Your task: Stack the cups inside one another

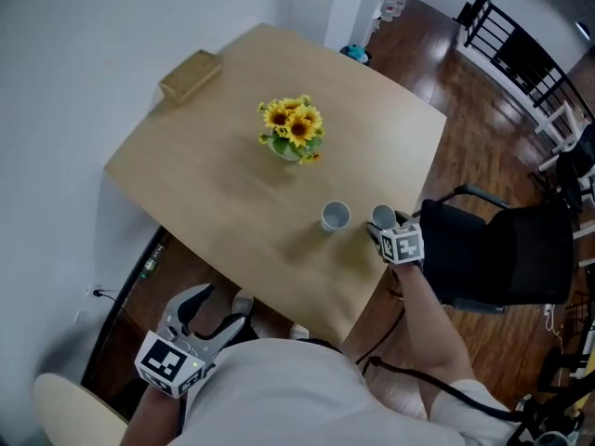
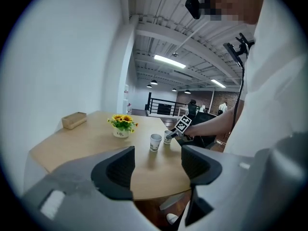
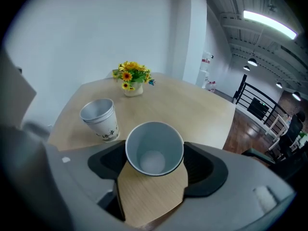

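Note:
Two white paper cups stand near the right edge of the light wooden table (image 1: 214, 184). My right gripper (image 1: 384, 228) reaches down over that edge, and the right-hand cup (image 1: 383, 216) stands upright between its jaws. In the right gripper view this cup (image 3: 154, 149) fills the gap, its rim touching both pads. The other cup (image 1: 336, 216) stands free just to the left, and it has print on its side (image 3: 100, 119). My left gripper (image 1: 218, 309) hangs open and empty below the table's near edge, well away from both cups (image 2: 155, 142).
A small pot of sunflowers (image 1: 293, 130) stands mid-table behind the cups. A tan box (image 1: 190, 75) lies at the far left corner. A black office chair (image 1: 502, 249) sits close to the table's right side. A white wall borders the left.

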`<state>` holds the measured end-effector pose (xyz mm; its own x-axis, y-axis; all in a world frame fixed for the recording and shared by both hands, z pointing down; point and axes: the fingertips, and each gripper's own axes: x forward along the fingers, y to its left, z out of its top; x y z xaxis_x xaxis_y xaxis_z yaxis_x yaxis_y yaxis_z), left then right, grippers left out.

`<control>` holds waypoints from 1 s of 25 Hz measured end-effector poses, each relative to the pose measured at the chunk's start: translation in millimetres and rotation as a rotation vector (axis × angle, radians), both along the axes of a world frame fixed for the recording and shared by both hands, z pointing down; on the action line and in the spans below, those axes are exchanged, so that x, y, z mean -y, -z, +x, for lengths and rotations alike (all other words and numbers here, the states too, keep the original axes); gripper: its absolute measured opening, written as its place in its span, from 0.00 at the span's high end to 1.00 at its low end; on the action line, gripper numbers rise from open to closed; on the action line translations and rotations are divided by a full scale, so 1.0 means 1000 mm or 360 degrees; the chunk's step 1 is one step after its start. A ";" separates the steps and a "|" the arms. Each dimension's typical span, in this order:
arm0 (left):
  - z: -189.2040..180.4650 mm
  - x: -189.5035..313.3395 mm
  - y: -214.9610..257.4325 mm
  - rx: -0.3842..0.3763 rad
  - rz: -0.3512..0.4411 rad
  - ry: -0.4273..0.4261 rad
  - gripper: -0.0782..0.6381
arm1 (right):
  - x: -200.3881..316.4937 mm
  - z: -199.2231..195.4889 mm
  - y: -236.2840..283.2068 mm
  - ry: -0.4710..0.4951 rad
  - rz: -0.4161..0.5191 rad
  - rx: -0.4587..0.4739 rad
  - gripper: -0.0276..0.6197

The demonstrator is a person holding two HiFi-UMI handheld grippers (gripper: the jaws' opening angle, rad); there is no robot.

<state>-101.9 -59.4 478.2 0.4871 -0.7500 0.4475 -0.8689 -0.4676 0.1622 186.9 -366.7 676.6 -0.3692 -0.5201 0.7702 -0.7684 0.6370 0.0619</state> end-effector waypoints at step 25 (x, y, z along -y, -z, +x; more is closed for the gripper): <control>-0.011 0.047 0.012 -0.0173 0.0130 -0.0487 0.45 | -0.060 -0.058 0.165 -0.0057 0.0253 0.0206 0.39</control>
